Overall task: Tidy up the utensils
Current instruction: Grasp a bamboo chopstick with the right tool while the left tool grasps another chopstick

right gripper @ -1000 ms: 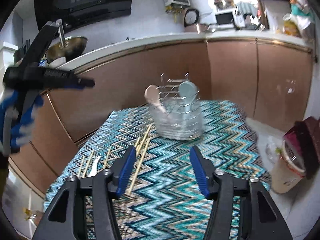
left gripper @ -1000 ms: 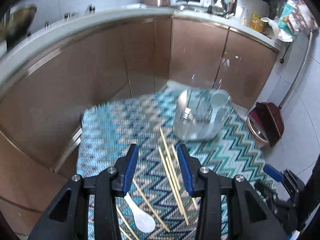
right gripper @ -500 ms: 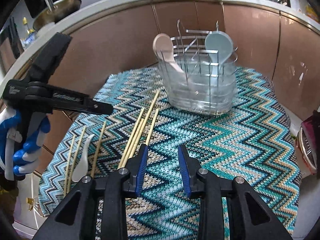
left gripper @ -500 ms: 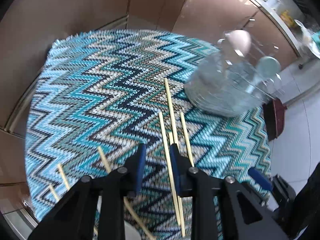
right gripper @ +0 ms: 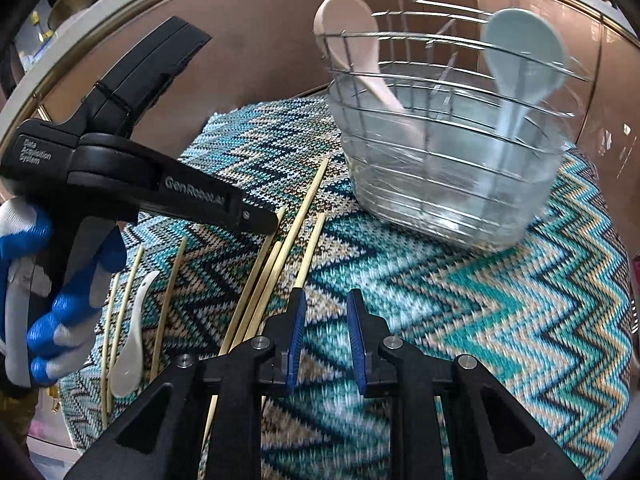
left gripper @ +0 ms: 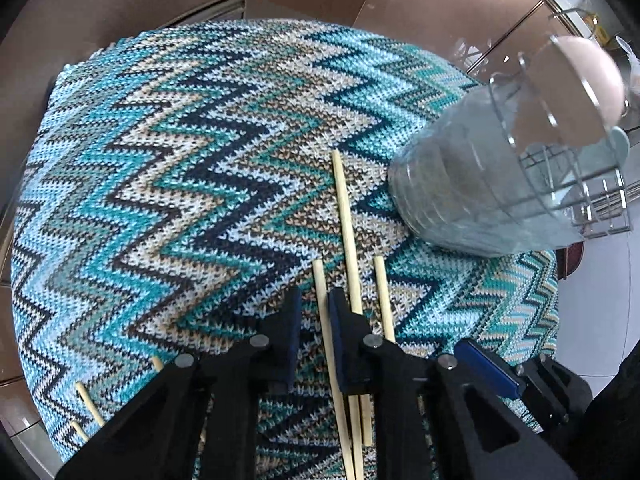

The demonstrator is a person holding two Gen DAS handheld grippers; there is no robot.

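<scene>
Several bamboo chopsticks (left gripper: pixel 347 220) lie on the zigzag knitted cloth (left gripper: pixel 160 160). My left gripper (left gripper: pixel 314 312) hangs low over them, its jaws narrowed around one chopstick (left gripper: pixel 321 300) with a small gap left. My right gripper (right gripper: pixel 323 316) is partly open and empty, just right of the chopstick bundle (right gripper: pixel 280 256). A wire and clear plastic utensil holder (right gripper: pixel 448 160) holds a pink spoon (right gripper: pixel 348 36) and a pale blue spoon (right gripper: pixel 520 48). A white spoon (right gripper: pixel 132 344) lies at the left among more chopsticks.
The left gripper body and a blue-gloved hand (right gripper: pixel 60 312) show in the right wrist view. Brown cabinet doors (left gripper: pixel 120 0) stand behind the small cloth-covered table. The holder (left gripper: pixel 500 184) stands at the table's right side.
Both grippers have come down closer to the cloth and both have narrowed. The left one now straddles a chopstick.
</scene>
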